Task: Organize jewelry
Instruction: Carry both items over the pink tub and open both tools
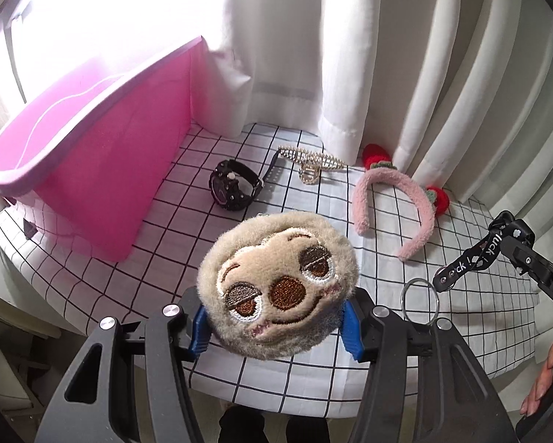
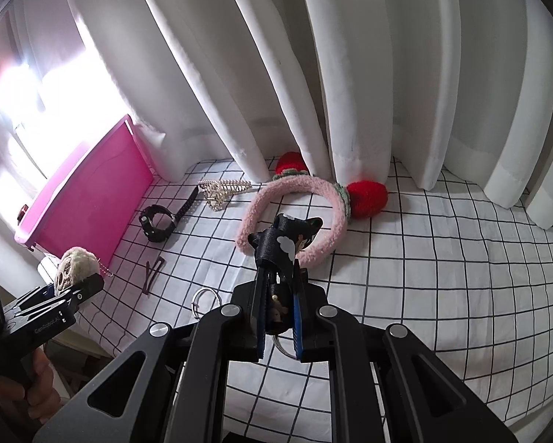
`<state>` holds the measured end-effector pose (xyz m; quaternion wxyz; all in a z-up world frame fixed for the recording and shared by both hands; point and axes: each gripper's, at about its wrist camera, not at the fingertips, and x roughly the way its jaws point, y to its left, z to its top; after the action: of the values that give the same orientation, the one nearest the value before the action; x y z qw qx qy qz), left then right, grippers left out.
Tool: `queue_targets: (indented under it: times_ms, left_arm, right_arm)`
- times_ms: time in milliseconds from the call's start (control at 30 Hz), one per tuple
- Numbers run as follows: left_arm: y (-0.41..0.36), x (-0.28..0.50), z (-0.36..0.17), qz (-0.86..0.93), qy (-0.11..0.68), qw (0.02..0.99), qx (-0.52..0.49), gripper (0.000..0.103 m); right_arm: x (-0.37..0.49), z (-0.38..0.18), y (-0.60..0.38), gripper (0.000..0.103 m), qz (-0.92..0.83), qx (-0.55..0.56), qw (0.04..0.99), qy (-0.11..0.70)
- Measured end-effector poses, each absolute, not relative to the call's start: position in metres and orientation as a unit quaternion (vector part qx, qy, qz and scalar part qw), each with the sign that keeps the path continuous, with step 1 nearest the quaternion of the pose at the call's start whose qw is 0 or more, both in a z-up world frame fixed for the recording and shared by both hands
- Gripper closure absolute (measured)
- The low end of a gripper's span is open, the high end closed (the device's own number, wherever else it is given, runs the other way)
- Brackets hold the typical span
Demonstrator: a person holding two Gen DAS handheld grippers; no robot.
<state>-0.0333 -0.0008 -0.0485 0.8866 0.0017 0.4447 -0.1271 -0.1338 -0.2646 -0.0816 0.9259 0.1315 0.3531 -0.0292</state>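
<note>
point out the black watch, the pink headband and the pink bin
black watch [image 1: 227, 186]: left wrist view, on its dial.
pink headband [image 2: 328, 199]: right wrist view, on its fuzzy arch.
pink bin [image 1: 103, 170]: left wrist view, on its side wall.

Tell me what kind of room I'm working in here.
Probably a bedroom or similar home room: white curtains hang behind a table under a grid-patterned cloth, with a pink storage bin and a fluffy pink headband on it.

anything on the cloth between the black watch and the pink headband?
Yes: the pearl hair claw lies between the black watch and the pink headband, set toward the curtain. Both wrist views show it.
</note>
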Motion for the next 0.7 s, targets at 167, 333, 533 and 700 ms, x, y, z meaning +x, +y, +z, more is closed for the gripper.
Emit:
queue_targets:
  times_ms: [167, 333, 533, 700]
  left_arm:
    - [0.006, -0.032, -0.019, -0.129, 0.416, 0.900, -0.007, 0.049]
    - [0.022, -0.027, 0.013, -0.123, 0.381, 0.916, -0.016, 0.049]
    - [0.059, -0.012, 0.052, -0.095, 0.333, 0.938, -0.030, 0.049]
    - [0.103, 0.010, 0.070, -0.054, 0.309, 0.949, -0.037, 0.049]
  right_arm:
    - [-0.126, -0.054, -0.251, 0.092, -0.011, 0.118, 0.938, 0.326]
    - [-0.109, -0.021, -0.225, 0.092, 0.019, 0.100, 0.950, 0.295]
    - [-0.073, 0.015, -0.182, 0.092, 0.074, 0.085, 0.959, 0.260]
    - [-0.032, 0.039, -0.136, 0.092, 0.128, 0.071, 0.960, 0.239]
